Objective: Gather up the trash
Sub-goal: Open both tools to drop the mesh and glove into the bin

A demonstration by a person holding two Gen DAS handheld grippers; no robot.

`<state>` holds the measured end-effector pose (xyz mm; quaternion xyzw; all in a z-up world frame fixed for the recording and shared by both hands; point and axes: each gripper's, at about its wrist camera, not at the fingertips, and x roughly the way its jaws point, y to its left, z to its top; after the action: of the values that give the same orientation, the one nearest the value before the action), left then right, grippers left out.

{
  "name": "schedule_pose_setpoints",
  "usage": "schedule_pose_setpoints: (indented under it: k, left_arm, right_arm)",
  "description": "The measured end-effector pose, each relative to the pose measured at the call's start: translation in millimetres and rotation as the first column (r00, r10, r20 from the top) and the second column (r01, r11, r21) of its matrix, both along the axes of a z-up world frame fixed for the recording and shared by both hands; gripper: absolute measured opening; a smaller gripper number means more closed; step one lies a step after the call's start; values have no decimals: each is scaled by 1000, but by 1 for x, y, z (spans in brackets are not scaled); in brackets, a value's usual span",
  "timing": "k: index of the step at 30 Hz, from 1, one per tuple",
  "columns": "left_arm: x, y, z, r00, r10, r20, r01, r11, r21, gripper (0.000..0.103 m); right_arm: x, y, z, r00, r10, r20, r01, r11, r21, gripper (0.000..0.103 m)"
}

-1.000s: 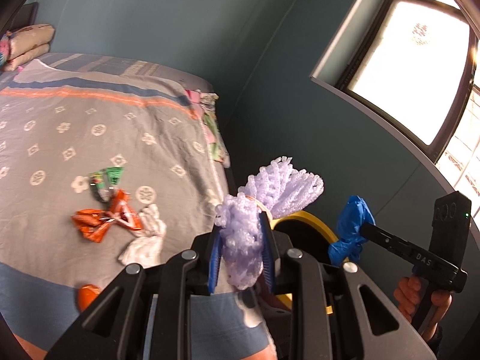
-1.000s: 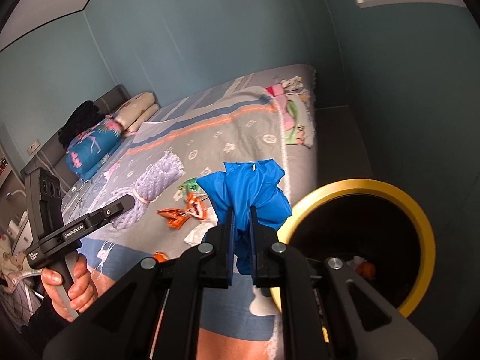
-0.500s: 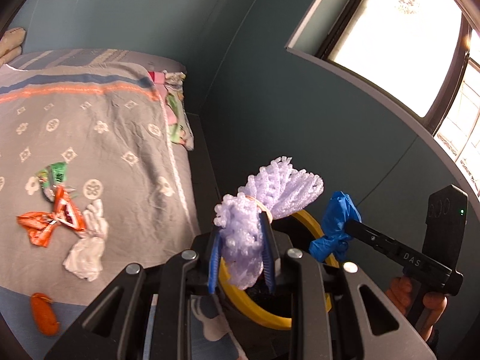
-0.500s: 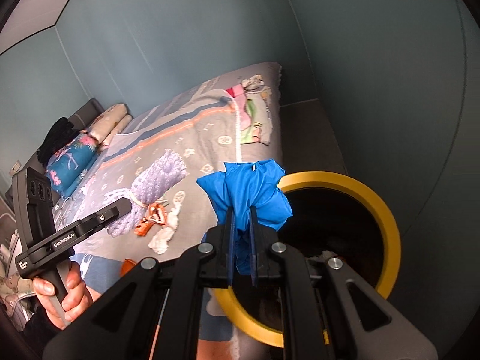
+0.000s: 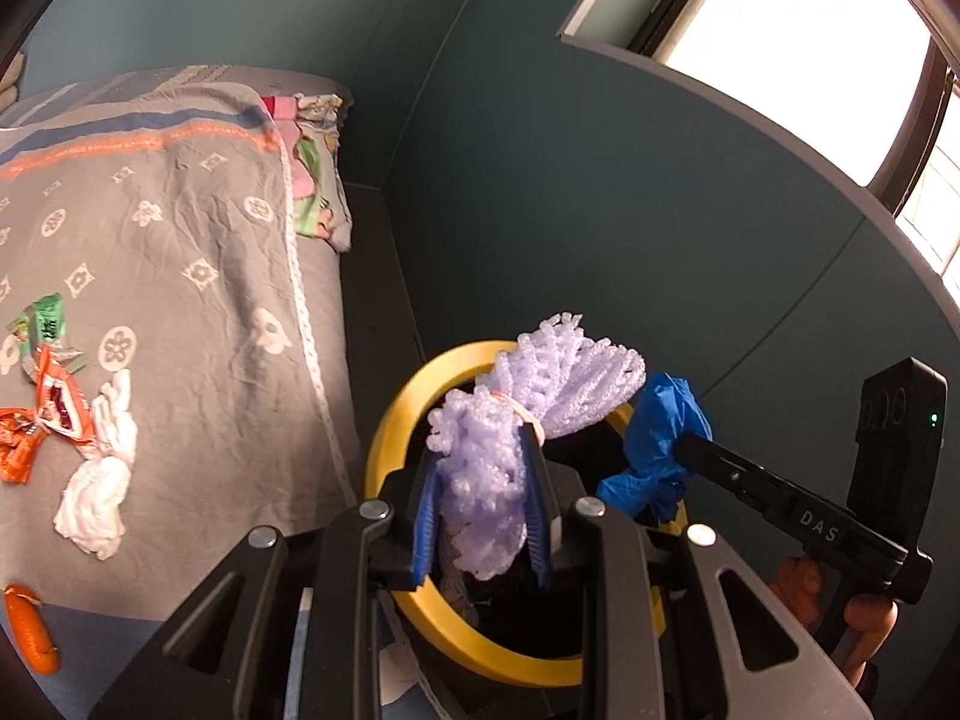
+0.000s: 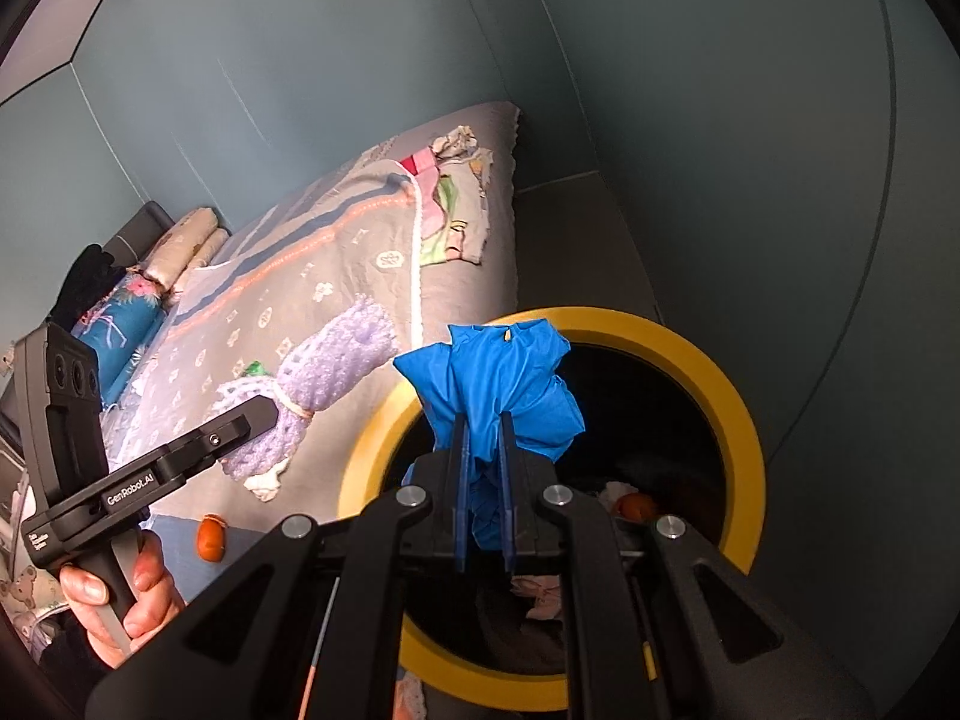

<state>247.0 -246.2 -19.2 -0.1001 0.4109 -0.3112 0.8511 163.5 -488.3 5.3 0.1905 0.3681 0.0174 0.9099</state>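
My left gripper [image 5: 480,480] is shut on a lilac foam net [image 5: 510,420] bound with a rubber band, held over the yellow-rimmed bin [image 5: 384,450]. From the right wrist view the same foam net [image 6: 324,384] shows at the tip of the left gripper [image 6: 270,414]. My right gripper [image 6: 481,444] is shut on a crumpled blue glove [image 6: 498,378] above the bin's yellow rim [image 6: 732,420]. In the left wrist view that blue glove [image 5: 654,444] hangs from the right gripper [image 5: 678,450] over the bin's far side. Some scraps and an orange piece [image 6: 636,504] lie inside the bin.
The bed [image 5: 180,228] with a grey patterned cover stands left of the bin. On it lie orange wrappers [image 5: 48,420], a green wrapper [image 5: 42,324], a white tissue [image 5: 96,480] and an orange item [image 5: 30,630]. A teal wall and a window [image 5: 780,48] close in the right side.
Both grippers have moved right, away from the bed, and lower toward the bin. The bin's opening now fills more of both views. Both grips stay unchanged.
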Motion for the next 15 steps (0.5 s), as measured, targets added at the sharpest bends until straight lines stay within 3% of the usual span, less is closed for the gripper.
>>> schedule_pose_setpoints:
  k: [5, 10, 15]
  left_arm:
    - [2, -10, -8, 1000, -15, -23, 14, 1000, -10, 24]
    - [2, -14, -12, 999, -15, -38, 15, 1000, -13, 32]
    - [5, -10, -14, 998, 7, -54, -8, 1000, -28, 54]
  right_arm:
    - [1, -3, -8, 1000, -13, -15, 13, 1000, 4, 10]
    - [1, -6, -10, 999, -32, -26, 32, 999, 11, 10]
    - [-3, -12, -13, 998, -59, -37, 60, 998, 25, 10]
